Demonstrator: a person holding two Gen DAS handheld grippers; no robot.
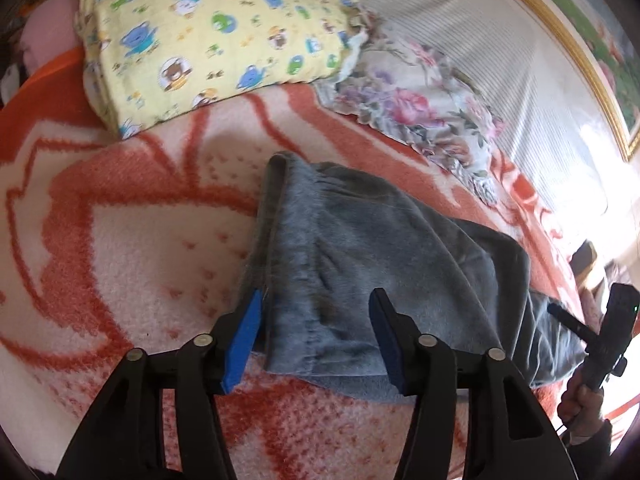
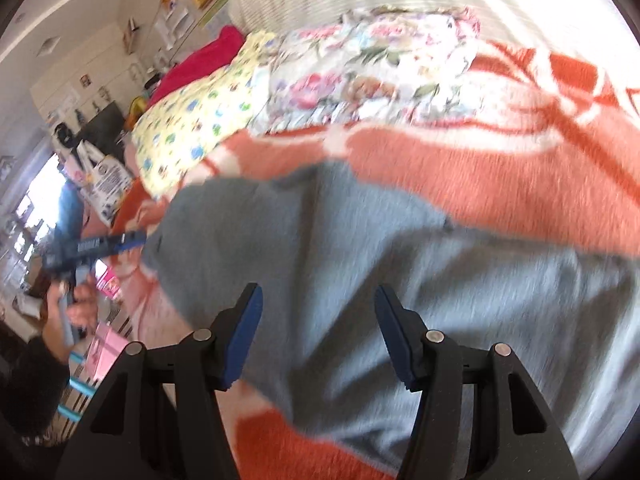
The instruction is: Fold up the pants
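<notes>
Nearest in the left wrist view, the left tool (image 1: 316, 320) hung with its blue pads spread apart, gripping nothing. The grey pants (image 1: 360, 264) lay folded on the bed just beyond and below it, their near hem showing between the two pads without touching them. The left pad stood just beside the pants' left folded edge.

In the blurred right wrist view, the right tool (image 2: 318, 320) was likewise parted and empty, with the pants (image 2: 340, 248) spread under and past it, filling the space between its pads.

The pants rested on an orange and white blanket (image 1: 140, 240). At the right edge of the left view, a hand (image 1: 580, 400) held the other tool's handle.

Farther back on the bed lay a yellow quilt (image 1: 208, 36) printed with cartoon animals, and beside it a floral cloth (image 1: 416, 108). Behind them rose a striped wall and a gold picture frame (image 1: 592, 64).

No brand, label or writing could be read; a printed bag (image 2: 108, 176) at the far left of the right view was too blurred.
</notes>
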